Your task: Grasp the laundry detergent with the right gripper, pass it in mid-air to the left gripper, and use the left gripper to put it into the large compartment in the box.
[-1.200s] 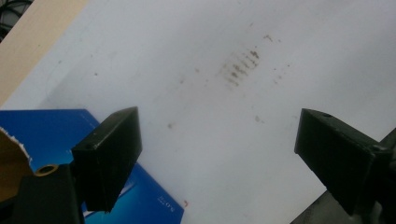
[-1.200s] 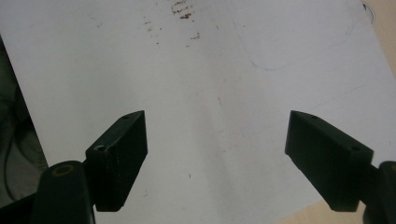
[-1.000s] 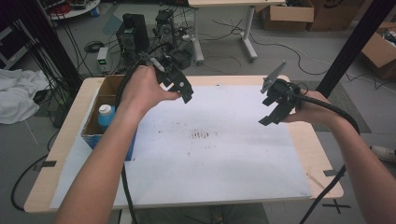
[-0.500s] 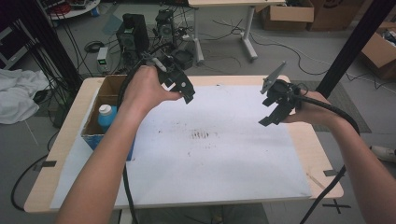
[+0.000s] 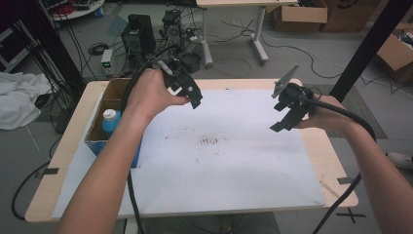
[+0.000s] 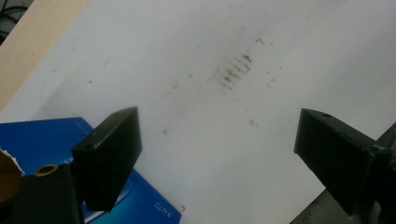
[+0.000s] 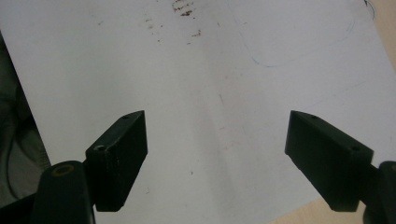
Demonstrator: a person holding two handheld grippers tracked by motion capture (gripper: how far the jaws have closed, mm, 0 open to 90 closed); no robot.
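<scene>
Both sets of jaws stand wide apart and hold nothing, the left gripper [image 5: 187,90] and right gripper [image 5: 287,114] raised over the white sheet [image 5: 234,165] on the desk [image 5: 331,161]. Nearest the left one, a bottle [image 5: 110,122] with a blue cap stands in the cardboard box [image 5: 104,95] at the desk's left edge. It is probably light, stiff, slightly slippery plastic, best taken around the body below the cap; no writing is readable.

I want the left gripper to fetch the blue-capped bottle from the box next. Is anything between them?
Nothing visible blocks it. The left gripper hangs open above the white sheet, right of the cardboard box; the bottle stands inside, uncovered.
</scene>
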